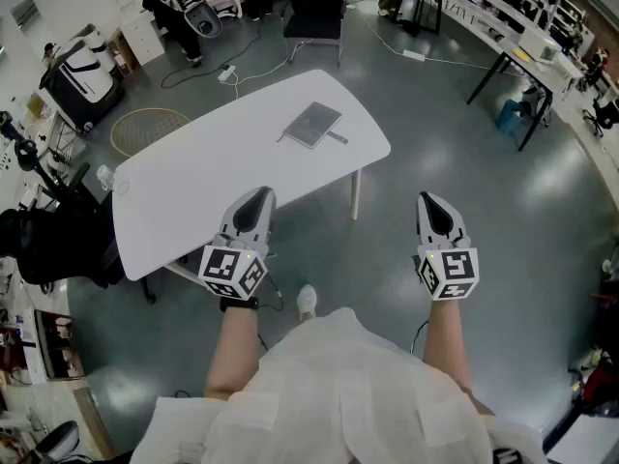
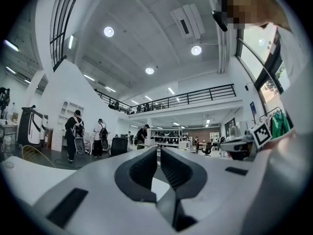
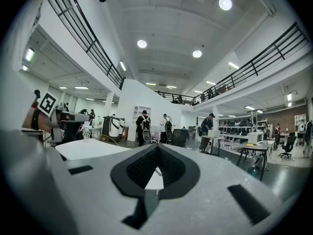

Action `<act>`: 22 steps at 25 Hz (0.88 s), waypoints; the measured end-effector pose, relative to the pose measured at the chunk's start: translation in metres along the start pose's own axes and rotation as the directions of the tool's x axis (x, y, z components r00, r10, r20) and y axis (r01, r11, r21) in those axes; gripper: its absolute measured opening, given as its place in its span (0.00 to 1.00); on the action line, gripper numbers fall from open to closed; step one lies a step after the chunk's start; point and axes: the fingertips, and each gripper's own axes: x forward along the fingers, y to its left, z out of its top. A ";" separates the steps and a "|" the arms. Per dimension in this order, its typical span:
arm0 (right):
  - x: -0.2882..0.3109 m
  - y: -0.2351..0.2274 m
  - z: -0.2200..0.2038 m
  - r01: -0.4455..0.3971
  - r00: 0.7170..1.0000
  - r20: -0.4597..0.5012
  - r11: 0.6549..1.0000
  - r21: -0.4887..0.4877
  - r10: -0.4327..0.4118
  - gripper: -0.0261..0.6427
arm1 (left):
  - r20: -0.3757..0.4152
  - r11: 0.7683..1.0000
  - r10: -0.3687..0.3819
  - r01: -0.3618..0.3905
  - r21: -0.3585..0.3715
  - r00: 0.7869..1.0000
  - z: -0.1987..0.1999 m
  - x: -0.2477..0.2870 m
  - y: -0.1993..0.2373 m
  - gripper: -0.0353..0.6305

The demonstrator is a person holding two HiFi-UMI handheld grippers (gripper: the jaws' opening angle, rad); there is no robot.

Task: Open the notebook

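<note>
A closed grey notebook [image 1: 311,124] lies flat near the far right end of the white table [image 1: 213,172], with a dark pen [image 1: 337,136] beside it. Both grippers hang level in the air on the near side of the table, well short of the notebook. My left gripper [image 1: 257,199] is over the table's near edge and is shut, with nothing between its jaws. My right gripper [image 1: 433,203] is to the right of the table, over the floor, also shut and empty. In the left gripper view the left gripper [image 2: 159,151] has its jaws together. The right gripper view shows the right gripper [image 3: 156,148] the same way.
A small clear bottle [image 1: 104,177] stands at the table's left corner. A black chair [image 1: 314,8] is beyond the far edge, with cables [image 1: 227,71] on the grey floor. Long desks [image 1: 513,37] run along the right. People stand at the back [image 2: 78,131].
</note>
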 end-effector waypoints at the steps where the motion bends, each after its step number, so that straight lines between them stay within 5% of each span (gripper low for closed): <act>1: 0.000 0.000 0.001 0.000 1.000 0.001 1.000 0.001 0.000 0.04 | 0.000 1.000 0.000 0.000 0.000 1.000 -0.001 0.000 -0.001 0.09; 22: 0.041 -0.005 -0.011 0.011 1.000 -0.021 0.999 0.044 -0.010 0.05 | -0.027 1.000 0.008 -0.008 -0.008 1.000 -0.015 0.023 0.023 0.09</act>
